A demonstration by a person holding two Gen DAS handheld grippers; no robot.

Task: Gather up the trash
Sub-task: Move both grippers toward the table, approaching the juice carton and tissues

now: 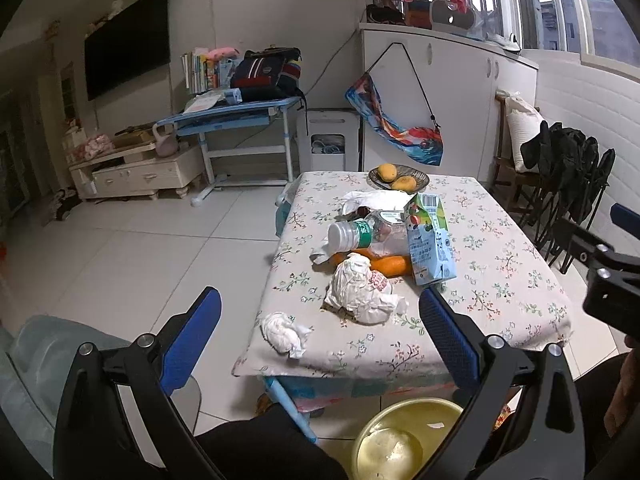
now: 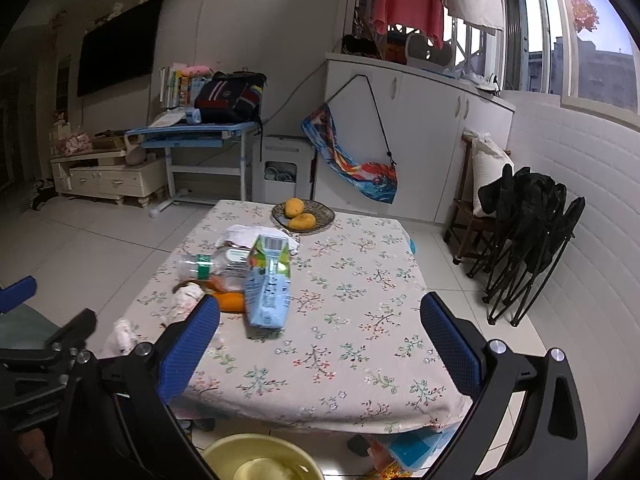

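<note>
From my left wrist: my left gripper (image 1: 320, 316) hangs with jaws spread wide and empty above the table (image 1: 500, 280), where a crumpled wrapper (image 1: 360, 292), a tissue wad (image 1: 284, 330), a plastic bottle (image 1: 360, 232) and a juice carton (image 1: 428, 240) lie clustered. From my right wrist: my right gripper (image 2: 320, 316) also gapes empty, carton (image 2: 268, 284) ahead, yellow bin (image 2: 260, 456) below the table edge.

The worktop (image 1: 500, 264), under a flowered cloth, carries crumpled paper (image 1: 362, 292), a tissue wad (image 1: 285, 330), a carton (image 1: 430, 240), a bottle (image 1: 366, 232) and a fruit plate (image 1: 416, 178).
</note>
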